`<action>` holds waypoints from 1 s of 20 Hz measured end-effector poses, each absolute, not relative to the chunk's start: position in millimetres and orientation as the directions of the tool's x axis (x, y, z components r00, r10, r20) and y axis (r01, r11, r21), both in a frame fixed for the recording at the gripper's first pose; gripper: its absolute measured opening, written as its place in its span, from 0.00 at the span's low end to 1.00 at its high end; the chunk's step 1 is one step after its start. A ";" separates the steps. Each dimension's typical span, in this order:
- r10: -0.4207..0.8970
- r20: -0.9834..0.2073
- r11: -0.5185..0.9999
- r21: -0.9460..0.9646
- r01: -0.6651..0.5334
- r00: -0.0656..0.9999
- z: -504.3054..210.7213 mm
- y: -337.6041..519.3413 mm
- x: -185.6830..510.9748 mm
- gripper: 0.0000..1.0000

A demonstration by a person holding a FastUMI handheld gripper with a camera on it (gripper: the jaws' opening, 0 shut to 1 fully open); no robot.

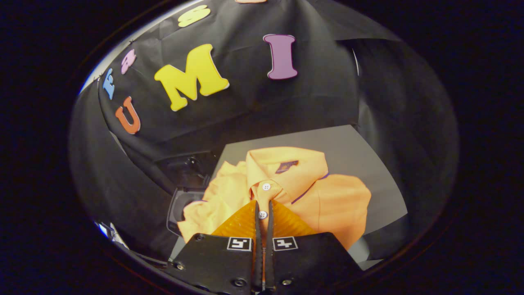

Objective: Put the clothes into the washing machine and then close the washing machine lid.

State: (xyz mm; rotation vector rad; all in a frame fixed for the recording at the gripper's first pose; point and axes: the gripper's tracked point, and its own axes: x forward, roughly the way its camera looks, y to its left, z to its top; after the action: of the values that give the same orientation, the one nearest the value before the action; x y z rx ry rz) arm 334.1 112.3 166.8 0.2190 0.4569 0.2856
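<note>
Since the shirt (286,192) is light, soft cloth that will sag and trail when lifted, you want a bunched fold in your grip, not a single layer. It lies crumpled on the grey desk (360,151), collar at twelve o'clock from the fingers (263,213), body spreading to two o'clock and ten o'clock. Your fingers are nearly together, clamped on the button strip just below the collar, a thin band of cloth and one button showing in the narrow gap. That hold looks fair, though the buttons may be slick. You are holding the tool low, tilted down over the desk. A dark tub (180,205), likely the washing machine, sits at ten o'clock.
</note>
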 end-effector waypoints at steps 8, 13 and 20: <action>0.416 -0.246 0.898 0.266 -0.352 0.875 260.0 221.8 271.1 0.05; 0.474 -0.205 0.874 0.223 -0.431 0.856 290.7 292.3 253.5 0.06; 0.601 -0.226 0.797 0.241 -0.554 0.767 289.9 392.7 261.2 0.06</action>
State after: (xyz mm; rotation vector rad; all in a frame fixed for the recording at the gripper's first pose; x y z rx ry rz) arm 261.2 392.7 289.9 0.1636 0.3000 0.6302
